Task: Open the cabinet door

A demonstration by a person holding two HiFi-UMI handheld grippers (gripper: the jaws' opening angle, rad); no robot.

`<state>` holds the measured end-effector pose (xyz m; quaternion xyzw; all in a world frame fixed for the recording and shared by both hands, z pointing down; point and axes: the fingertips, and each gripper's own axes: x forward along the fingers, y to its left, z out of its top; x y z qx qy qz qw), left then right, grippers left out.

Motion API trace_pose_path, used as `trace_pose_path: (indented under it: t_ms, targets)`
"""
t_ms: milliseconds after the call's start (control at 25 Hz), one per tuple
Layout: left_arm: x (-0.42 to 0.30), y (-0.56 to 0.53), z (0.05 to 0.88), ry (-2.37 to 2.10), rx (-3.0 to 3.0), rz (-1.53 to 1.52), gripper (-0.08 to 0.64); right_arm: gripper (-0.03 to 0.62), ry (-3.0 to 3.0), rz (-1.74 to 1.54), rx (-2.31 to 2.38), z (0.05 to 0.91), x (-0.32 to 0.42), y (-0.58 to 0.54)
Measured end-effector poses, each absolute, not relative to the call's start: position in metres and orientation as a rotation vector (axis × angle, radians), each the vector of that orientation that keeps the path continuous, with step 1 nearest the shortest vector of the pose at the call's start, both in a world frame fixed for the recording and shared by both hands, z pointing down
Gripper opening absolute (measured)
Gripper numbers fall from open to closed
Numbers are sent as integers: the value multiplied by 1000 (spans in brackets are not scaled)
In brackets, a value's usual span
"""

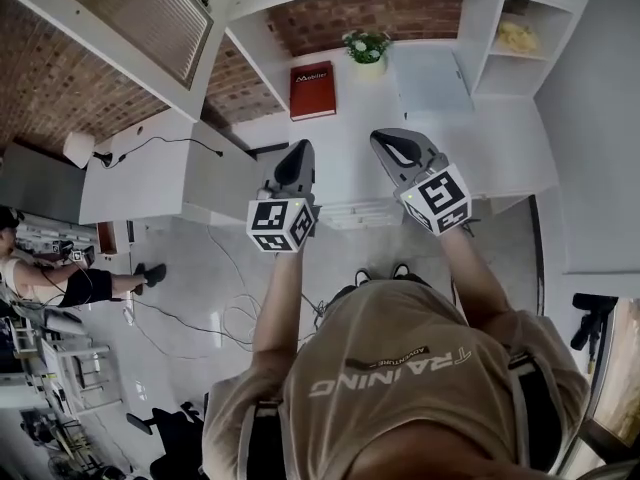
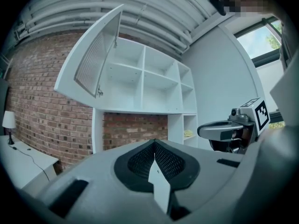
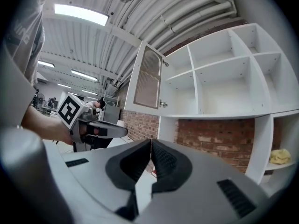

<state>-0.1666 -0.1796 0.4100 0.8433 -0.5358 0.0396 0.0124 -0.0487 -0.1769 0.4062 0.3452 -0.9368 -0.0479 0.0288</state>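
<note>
Head view: "TRAINING" on shirt (image 1: 400,368), cabinet door (image 1: 140,13) open

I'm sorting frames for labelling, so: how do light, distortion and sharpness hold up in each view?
Head view: even soft light, sharp, lines bowed by the wide lens. Left gripper view: heavy fisheye with black corners, the window overbright at right, the cabinet door crisp. Right gripper view: same fisheye, the ceiling lamp glares, the shelves are clear.

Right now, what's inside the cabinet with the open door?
Only bare white shelves show inside the cabinet, with nothing visible on them. The cameras look up from below, so the shelves' front edges hide part of their tops.
</note>
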Motion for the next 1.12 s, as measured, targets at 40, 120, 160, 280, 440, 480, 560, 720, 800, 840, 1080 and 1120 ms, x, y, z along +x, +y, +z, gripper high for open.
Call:
trace_pose_path:
  t_ms: [40,120,160,280,440,480,560,720,800,840,1080,1120]
  targets:
    - [-167,-178,410,-1657,2635,121,9,12,-2888,-156,1066,405,-51,-176]
    - [-170,-176,410,-1636,2648,118,9,12,-2880,-171,1068,401,-57,-173]
    - [-172,-175,409,-1630,2653,114,9,12,-2874,-180,1069,399,-60,-172]
    - [-175,-170,405,-1623,2677,98,9,12,-2857,-199,1075,396,-65,-169]
    - [-180,-166,401,-1611,2702,84,9,12,-2855,-201,1088,394,-72,-165]
    - [-182,-165,400,-1607,2706,83,9,12,-2854,-201,1092,394,-74,-164]
    - [-187,-164,399,-1599,2712,85,9,12,-2853,-195,1101,392,-78,-162]
    - [-193,-162,398,-1584,2716,73,9,12,-2846,-197,1121,389,-81,-158]
    - [-192,-162,397,-1579,2720,63,9,12,-2837,-196,1124,390,-80,-157]
    - [-191,-161,397,-1577,2721,57,9,12,-2834,-195,1124,391,-79,-157]
    - [-196,-158,394,-1575,2724,39,9,12,-2823,-215,1118,391,-82,-156]
    - [-198,-159,394,-1577,2723,40,9,12,-2824,-220,1120,390,-84,-157]
